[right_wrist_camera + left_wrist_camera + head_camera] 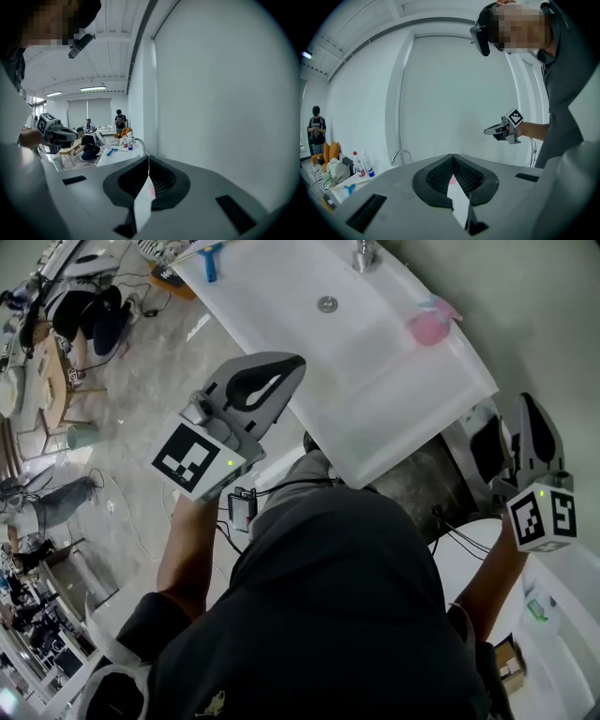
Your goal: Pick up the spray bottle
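Two grey grippers with black-and-white marker cubes, both with jaws closed and empty: left gripper at the left edge of white rectangular sink; pink plastic spray bottle on its far right corner, apart from both; right gripper beyond its right edge.

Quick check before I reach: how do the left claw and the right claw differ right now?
In the head view the left claw looms larger than the right claw. The left claw slants up-right, its tip overlapping the white sink's long near edge; the right claw points nearly straight up beside the sink's right end. Shared: both are shut and empty.
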`<state>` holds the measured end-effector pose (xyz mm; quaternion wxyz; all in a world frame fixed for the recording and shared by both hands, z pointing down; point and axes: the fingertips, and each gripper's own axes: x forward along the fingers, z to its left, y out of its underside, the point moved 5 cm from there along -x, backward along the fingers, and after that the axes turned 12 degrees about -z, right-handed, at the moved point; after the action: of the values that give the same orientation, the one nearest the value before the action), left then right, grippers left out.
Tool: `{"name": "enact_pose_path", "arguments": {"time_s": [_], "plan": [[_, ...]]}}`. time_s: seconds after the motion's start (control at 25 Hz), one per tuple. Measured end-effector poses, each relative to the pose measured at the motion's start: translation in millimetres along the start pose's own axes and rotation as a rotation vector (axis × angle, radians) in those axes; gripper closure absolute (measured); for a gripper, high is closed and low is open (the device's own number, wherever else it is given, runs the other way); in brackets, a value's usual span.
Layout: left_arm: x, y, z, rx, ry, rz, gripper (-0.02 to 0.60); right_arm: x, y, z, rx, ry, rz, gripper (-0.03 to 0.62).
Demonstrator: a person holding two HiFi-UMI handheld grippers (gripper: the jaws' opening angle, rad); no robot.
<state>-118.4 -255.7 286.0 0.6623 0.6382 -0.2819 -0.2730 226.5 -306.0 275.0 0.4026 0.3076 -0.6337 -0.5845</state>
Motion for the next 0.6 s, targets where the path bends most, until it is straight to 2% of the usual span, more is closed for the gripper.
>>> {"name": "enact_pose_path", "arguments": {"time_s": [0.24,0.6], "plan": [[10,11,-1,-0.03,0.083,-0.022,0.578,-12,4,13,-0.002,0.054,0.022,0.585],[24,12,22,-0.103,0.194,-0.067,0.578,-4,-5,27,-0.018,0.154,0.08,0.585]]}}
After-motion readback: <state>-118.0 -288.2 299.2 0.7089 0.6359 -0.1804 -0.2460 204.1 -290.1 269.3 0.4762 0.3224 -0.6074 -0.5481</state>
